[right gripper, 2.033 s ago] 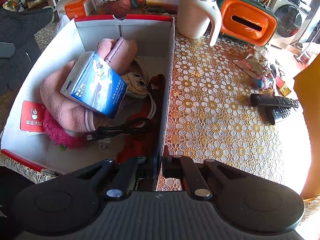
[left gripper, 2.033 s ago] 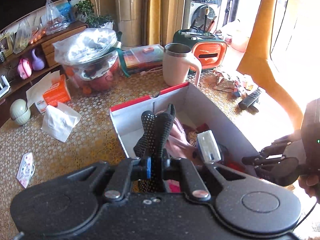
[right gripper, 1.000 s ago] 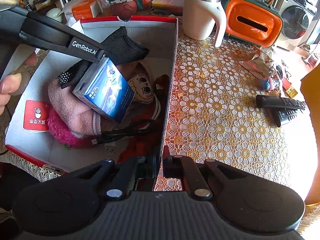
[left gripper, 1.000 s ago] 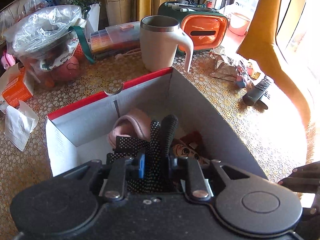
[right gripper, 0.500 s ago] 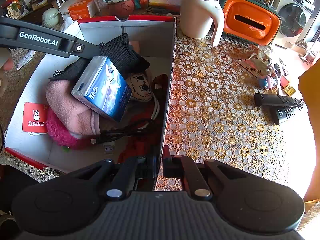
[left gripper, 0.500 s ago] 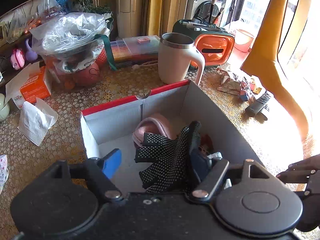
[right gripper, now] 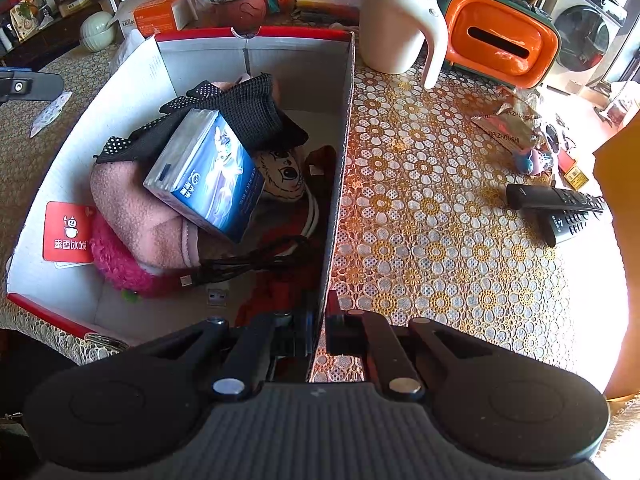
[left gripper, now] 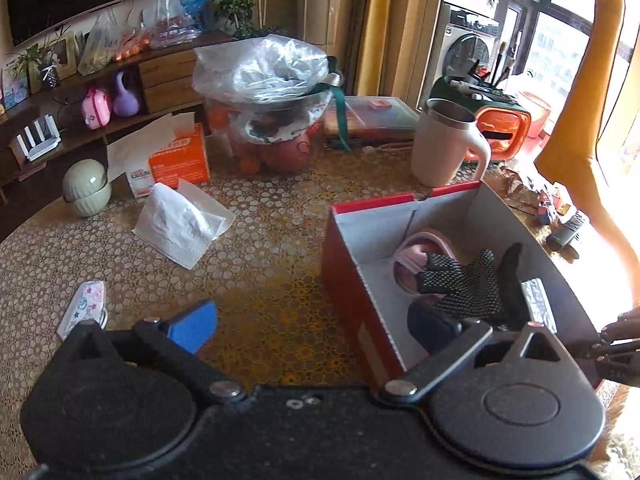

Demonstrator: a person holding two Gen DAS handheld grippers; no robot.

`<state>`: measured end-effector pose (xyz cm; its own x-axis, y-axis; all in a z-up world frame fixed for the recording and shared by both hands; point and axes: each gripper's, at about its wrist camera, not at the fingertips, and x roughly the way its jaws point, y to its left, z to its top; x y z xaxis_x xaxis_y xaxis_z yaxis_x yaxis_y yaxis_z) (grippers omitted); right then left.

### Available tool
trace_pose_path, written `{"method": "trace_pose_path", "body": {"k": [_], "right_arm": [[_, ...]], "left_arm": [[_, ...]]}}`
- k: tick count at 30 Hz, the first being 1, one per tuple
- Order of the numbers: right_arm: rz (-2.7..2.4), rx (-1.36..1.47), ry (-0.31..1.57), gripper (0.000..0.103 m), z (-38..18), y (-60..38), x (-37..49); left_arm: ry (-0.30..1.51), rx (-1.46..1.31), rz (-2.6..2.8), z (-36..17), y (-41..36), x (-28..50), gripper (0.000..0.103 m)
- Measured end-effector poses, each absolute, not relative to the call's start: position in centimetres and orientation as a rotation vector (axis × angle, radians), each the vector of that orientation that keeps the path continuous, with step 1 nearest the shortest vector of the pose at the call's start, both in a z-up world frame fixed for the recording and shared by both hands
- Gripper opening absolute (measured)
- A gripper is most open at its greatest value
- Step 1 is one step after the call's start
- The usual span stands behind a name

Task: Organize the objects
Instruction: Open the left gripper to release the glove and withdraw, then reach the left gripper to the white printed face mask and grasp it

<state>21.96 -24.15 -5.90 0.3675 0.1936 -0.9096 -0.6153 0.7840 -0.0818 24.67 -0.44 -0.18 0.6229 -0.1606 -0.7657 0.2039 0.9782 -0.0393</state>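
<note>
A red and white cardboard box (left gripper: 360, 296) (right gripper: 344, 152) stands on the lace-covered table. Inside lie a black dotted glove (left gripper: 472, 284) (right gripper: 240, 116), a pink fleece item (right gripper: 132, 204), a blue tissue pack (right gripper: 208, 176) and a black cable (right gripper: 256, 260). My left gripper (left gripper: 312, 324) is open and empty, straddling the box's left wall, pulled back from the glove. My right gripper (right gripper: 318, 328) is shut on the box's right wall at its near corner.
A white tissue (left gripper: 180, 224), a small floral packet (left gripper: 84, 308), an orange tissue box (left gripper: 178, 160) and a green jar (left gripper: 86, 188) lie left of the box. A cream mug (right gripper: 396, 24), orange case (right gripper: 500, 36), and two remotes (right gripper: 560, 208) sit right.
My left gripper carried the glove into the box, opened and let it go, then drew back and swung left. The glove now rests on the pink item. The right gripper held still.
</note>
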Motion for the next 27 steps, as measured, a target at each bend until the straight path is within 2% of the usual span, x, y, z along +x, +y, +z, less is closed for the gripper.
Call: {"method": "trace_pose_path", "body": {"k": [14, 27], "right_arm": [[0.522, -0.45, 1.116, 0.005, -6.0, -23.8, 22.5], [0.485, -0.407, 1.148, 0.005, -6.2, -23.6, 23.0]], "left_arm": [[0.959, -0.016, 0.064, -4.8, 14.3, 30.2, 0.102], [1.034, -0.13, 0.202, -11.1, 21.3, 35.1, 0.102]]}}
